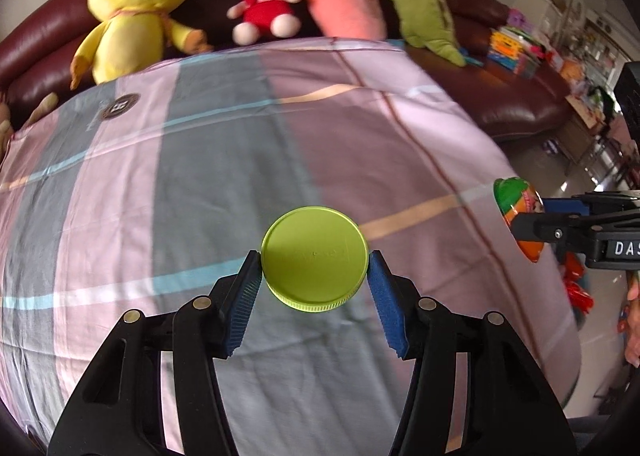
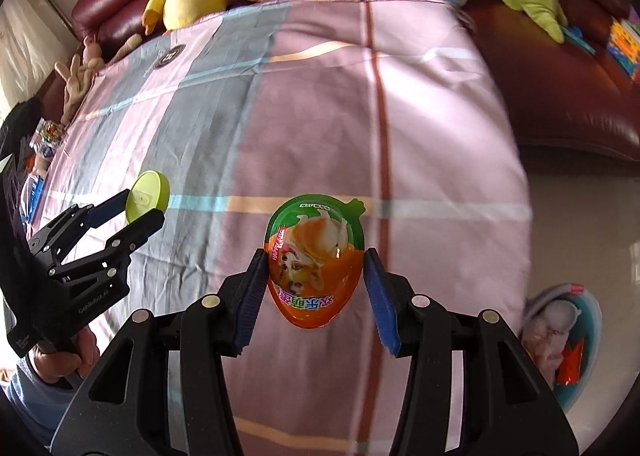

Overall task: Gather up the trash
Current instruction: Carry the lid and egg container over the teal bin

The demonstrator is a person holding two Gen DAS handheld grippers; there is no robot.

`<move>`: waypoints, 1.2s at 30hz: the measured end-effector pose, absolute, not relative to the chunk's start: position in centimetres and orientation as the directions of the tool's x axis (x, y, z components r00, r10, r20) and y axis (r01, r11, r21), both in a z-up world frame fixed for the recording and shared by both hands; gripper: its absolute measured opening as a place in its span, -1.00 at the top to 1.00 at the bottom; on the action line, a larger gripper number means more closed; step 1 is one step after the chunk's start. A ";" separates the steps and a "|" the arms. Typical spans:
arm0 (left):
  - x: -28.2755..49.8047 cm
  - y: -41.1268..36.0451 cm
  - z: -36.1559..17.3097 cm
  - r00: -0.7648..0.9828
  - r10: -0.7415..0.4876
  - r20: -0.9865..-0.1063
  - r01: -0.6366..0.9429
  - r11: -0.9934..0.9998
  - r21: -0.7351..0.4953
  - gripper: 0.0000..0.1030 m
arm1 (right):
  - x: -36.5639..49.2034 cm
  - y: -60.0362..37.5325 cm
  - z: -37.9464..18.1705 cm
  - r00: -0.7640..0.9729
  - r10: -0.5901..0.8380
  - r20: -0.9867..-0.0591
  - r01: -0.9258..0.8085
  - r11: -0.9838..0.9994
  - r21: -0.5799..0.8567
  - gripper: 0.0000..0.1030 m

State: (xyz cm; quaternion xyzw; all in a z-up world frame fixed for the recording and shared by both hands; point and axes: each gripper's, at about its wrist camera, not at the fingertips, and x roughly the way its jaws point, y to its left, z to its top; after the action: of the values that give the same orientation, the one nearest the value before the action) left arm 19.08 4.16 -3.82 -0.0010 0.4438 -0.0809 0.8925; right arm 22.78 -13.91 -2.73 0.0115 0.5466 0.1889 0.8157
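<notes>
My left gripper [image 1: 315,261] is shut on a round lime-green lid [image 1: 315,258], its blue pads pressing both edges, held above the striped cloth. From the right wrist view the same lid [image 2: 147,195] and left gripper [image 2: 138,212] show at the left. The right gripper [image 2: 316,260] is shut on an egg-shaped orange and green snack package [image 2: 314,260] printed with a dog. That package [image 1: 516,212] and the right gripper [image 1: 532,216] appear at the right edge of the left wrist view.
A pink, grey and blue striped cloth [image 1: 200,184] covers the surface. Plush toys [image 1: 140,4] line a dark red sofa [image 2: 560,104] behind it. A small bin [image 2: 564,340] with wrappers stands on the floor at the right. More wrappers [image 2: 48,136] lie at the cloth's left edge.
</notes>
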 end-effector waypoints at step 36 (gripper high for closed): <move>14.7 -24.4 -1.6 0.460 -0.353 -0.815 0.565 0.824 -0.039 -0.08 | 12.9 -43.1 -3.4 0.485 0.291 -0.825 0.087 0.922 0.376 0.10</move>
State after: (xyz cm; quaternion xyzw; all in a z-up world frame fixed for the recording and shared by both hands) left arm 14.69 -24.38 -1.63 0.1191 0.4433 -0.2713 0.8460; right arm 12.86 -43.06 -3.42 0.1876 0.5038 0.0605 0.8410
